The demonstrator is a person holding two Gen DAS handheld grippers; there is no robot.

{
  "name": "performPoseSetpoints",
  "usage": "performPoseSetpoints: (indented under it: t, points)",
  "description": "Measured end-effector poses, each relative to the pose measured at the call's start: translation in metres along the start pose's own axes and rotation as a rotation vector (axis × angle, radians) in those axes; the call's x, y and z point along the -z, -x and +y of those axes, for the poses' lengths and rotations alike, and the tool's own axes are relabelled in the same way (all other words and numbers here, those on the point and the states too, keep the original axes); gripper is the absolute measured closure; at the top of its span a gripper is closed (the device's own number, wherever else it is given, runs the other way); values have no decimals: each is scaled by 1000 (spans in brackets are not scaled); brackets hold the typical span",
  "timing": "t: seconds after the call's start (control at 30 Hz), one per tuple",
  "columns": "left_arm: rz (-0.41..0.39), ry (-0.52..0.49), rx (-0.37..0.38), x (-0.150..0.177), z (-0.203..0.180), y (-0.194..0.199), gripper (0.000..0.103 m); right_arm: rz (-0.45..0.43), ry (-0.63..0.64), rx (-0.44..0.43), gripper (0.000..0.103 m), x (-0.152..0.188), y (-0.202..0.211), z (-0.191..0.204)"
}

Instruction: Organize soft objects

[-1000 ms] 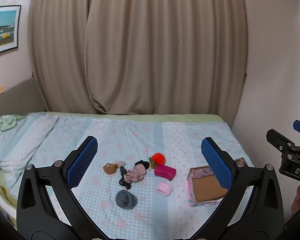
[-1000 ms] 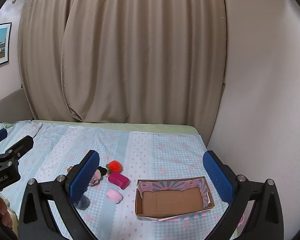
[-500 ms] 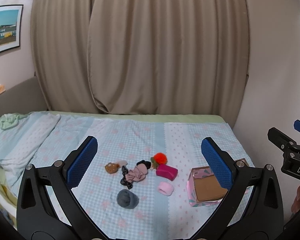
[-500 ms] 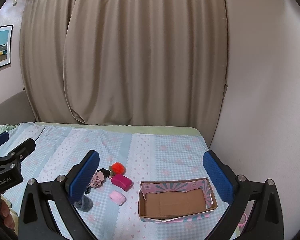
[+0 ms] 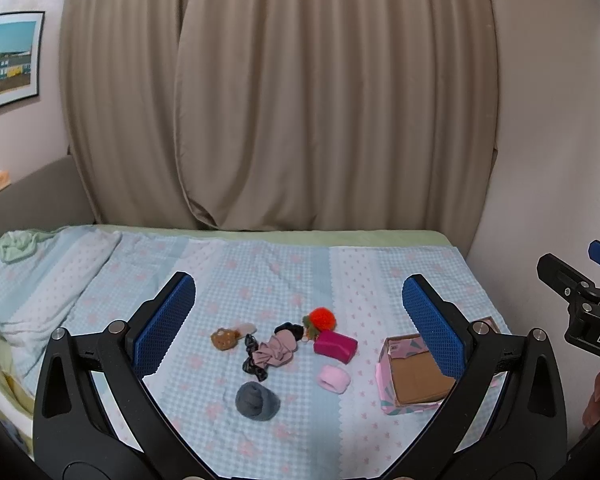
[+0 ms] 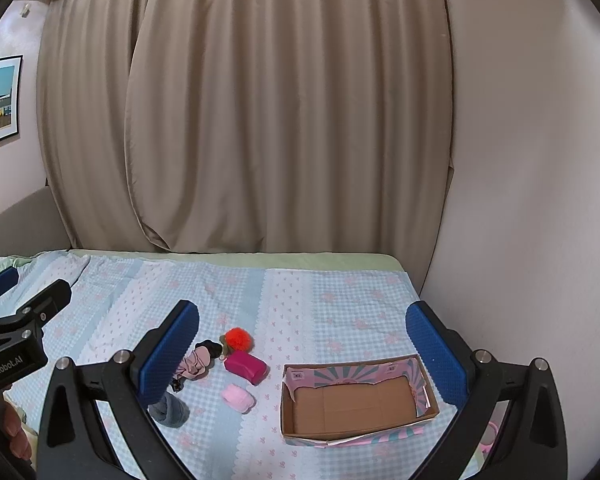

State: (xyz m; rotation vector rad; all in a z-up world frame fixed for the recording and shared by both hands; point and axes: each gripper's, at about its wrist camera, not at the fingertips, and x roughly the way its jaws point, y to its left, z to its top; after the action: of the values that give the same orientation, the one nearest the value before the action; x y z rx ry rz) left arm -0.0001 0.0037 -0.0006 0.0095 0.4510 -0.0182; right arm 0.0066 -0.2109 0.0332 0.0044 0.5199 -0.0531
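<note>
Soft items: a loose cluster mid-bed, none boxed yet.

Left wrist view: left gripper (image 5: 296, 316) spread wide, empty, held high over the bed (image 5: 260, 272). Between its fingers lie the red pompom (image 5: 322, 318), magenta block (image 5: 335, 346), pink roll (image 5: 333, 379), grey bundle (image 5: 257, 401), pink scrunchie (image 5: 277, 350) and brown piece (image 5: 224, 338). Box (image 5: 414, 380) sits toward the bed's right edge, partly behind a finger.

Right wrist view: right gripper (image 6: 302, 346) also released, nothing in it. Box (image 6: 354, 400) open, bare inside, by the bed's right edge; pink roll (image 6: 238, 397) nearest it, well apart.

Judgement: approach step, nothing picked. Next calls for lowering onto one item, likely the roll or block, pinching softly, then carrying it to the box.
</note>
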Motion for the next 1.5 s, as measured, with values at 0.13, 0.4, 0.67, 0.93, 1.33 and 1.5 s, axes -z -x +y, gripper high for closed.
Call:
performPoseSetpoints:
  t: [0.13, 0.4, 0.67, 0.93, 1.33, 1.5]
  points:
    - [-1, -3, 2, -2, 1, -1, 1, -5, -3, 4, 0, 1, 1, 1]
    - [-6, -10, 7, -1, 0, 2, 1, -7, -6, 8, 0, 1, 2, 1]
    - [-7, -12, 7, 0, 2, 2, 1, -6, -9, 8, 0, 0, 3, 2]
    - [-7, -10, 8, 0, 3, 3, 1, -4, -10, 7, 0, -1, 3, 2]
    - [6, 7, -2, 4, 12, 2, 1, -2, -5, -6, 0, 0, 7, 9]
    - [31, 32, -8, 9, 14, -7, 1, 27, 13, -28, 0, -1, -1, 8]
